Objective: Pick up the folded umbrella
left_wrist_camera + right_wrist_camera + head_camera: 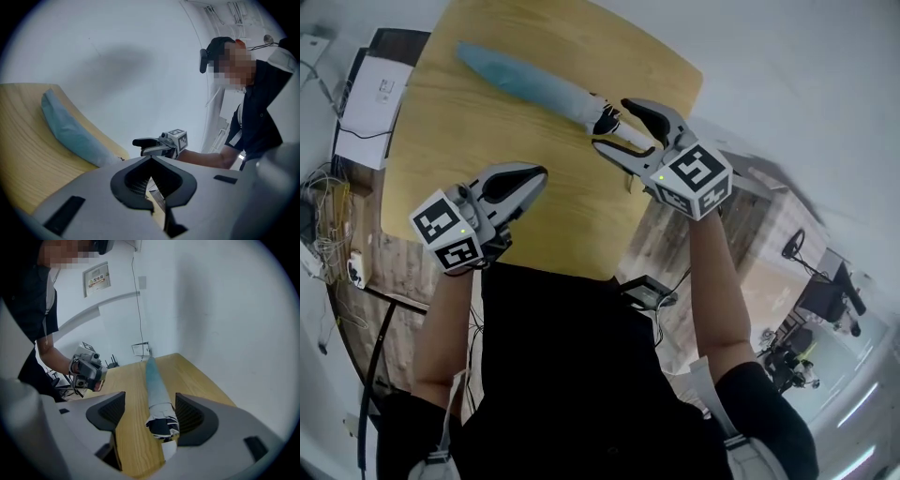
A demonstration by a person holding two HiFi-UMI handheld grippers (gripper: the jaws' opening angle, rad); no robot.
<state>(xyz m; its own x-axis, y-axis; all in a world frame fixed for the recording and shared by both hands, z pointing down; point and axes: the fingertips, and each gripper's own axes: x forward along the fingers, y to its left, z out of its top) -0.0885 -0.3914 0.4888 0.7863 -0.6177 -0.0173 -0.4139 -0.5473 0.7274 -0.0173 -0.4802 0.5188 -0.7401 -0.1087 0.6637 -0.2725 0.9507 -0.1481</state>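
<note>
Nothing here can be read as words or numbers. A framed wall sign [96, 280] carries print too small to make out. A white box [373, 94] beside the worktop [487, 141] bears a small label [384, 87], illegible. The left marker cube [447, 231] and the right marker cube [696, 180] show only black-and-white square patterns.

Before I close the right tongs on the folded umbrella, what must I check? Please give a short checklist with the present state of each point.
1. Right tongs open: ok, the jaws stand wide apart.
2. Light blue folded umbrella between the jaws: ok, its dark patterned end lies there.
3. Umbrella lying flat on the light wooden table: ok.
4. Left tongs out of the way: ok, shut, empty, off to the side.
5. Jaws low enough to catch the umbrella: cannot tell.
</note>
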